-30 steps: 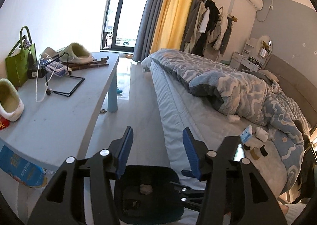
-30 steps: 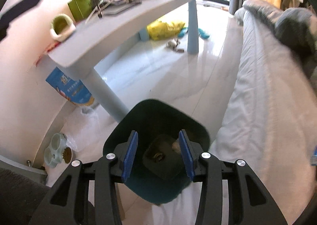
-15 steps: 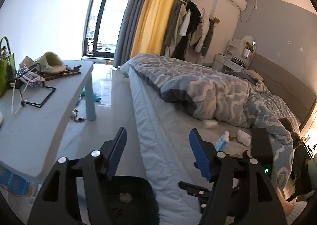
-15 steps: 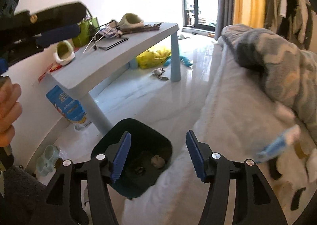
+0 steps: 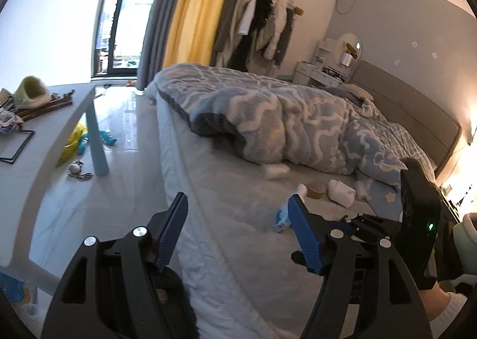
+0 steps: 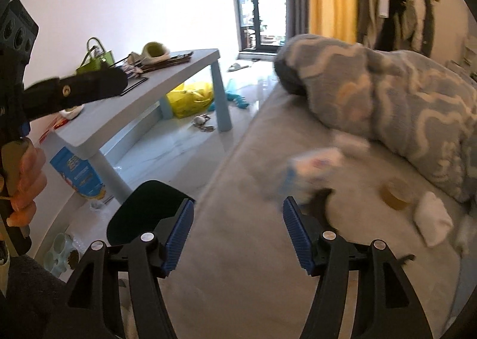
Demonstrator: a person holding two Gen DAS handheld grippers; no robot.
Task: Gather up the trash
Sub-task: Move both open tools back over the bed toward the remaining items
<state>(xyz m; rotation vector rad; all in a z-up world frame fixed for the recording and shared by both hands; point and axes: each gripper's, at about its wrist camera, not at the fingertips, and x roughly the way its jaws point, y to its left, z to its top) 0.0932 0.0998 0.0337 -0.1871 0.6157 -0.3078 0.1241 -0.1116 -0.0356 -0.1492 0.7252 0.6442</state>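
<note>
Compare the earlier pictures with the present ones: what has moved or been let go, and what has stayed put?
Both views have swung from the dark bin towards the bed. The left gripper and right gripper have just been opening, with nothing between their jaws. The table and the litter on the bed look unmoved.

sunlit bedroom [image 5: 184, 196], bed [image 5: 244, 243], blue table [image 6: 167, 85]

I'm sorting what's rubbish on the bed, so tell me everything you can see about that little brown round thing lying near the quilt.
The brown round thing is a short, squat cylinder, tan to mustard, perhaps a tape roll or a small tub; blur hides which. It lies flat on the bare grey sheet, just short of the blue patterned quilt's edge, with a white bundle close beside it. Nothing grips it.
</note>
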